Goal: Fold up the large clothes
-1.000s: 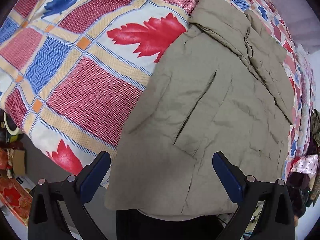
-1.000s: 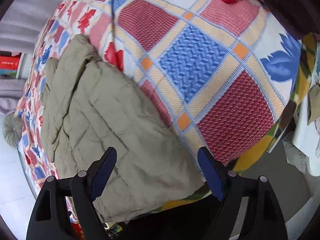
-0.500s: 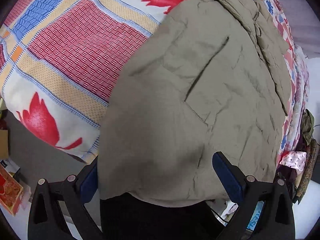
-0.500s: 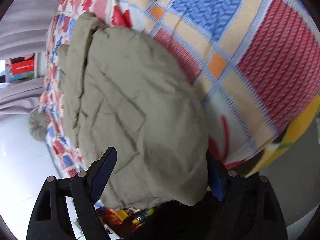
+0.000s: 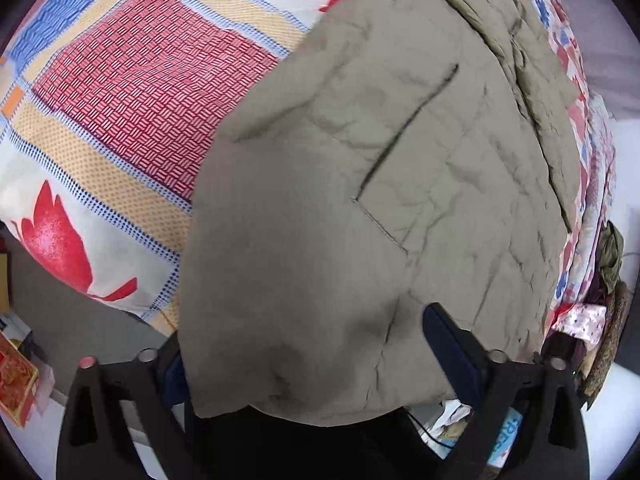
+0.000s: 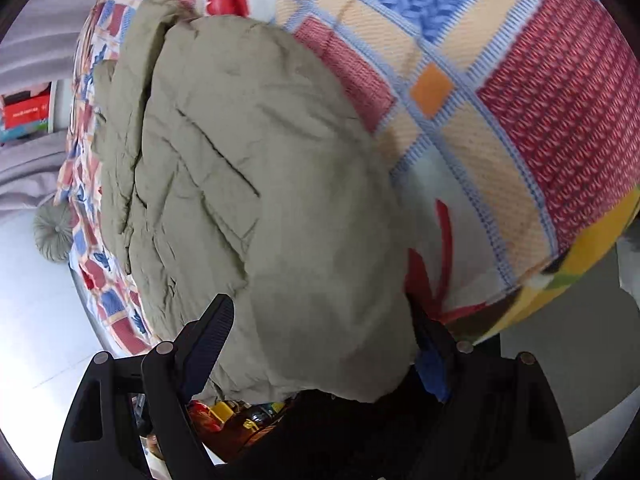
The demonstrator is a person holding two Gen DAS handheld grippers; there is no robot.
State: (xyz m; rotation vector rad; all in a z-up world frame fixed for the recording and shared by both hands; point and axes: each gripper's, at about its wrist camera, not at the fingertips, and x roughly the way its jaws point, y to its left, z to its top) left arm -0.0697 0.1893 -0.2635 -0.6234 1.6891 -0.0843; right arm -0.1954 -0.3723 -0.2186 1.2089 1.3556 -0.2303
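Lying between our jaws: near edge of the puffy olive-green quilted jacket (image 5: 360,200)
Left gripper (image 5: 304,340): not squeezing, jaws just closing a little
Right gripper (image 6: 320,312): not squeezing, jaws wide apart

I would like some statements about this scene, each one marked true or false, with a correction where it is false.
1. The jacket is khaki. True.
2. It lies on a plain white sheet. False: the blanket has red, blue and cream checks with red leaves.
3. The left gripper has the jacket's hem between its open jaws. True.
4. The right gripper is far from the jacket. False: its jaws straddle the hem.
5. A slanted pocket slit shows on the jacket. True.
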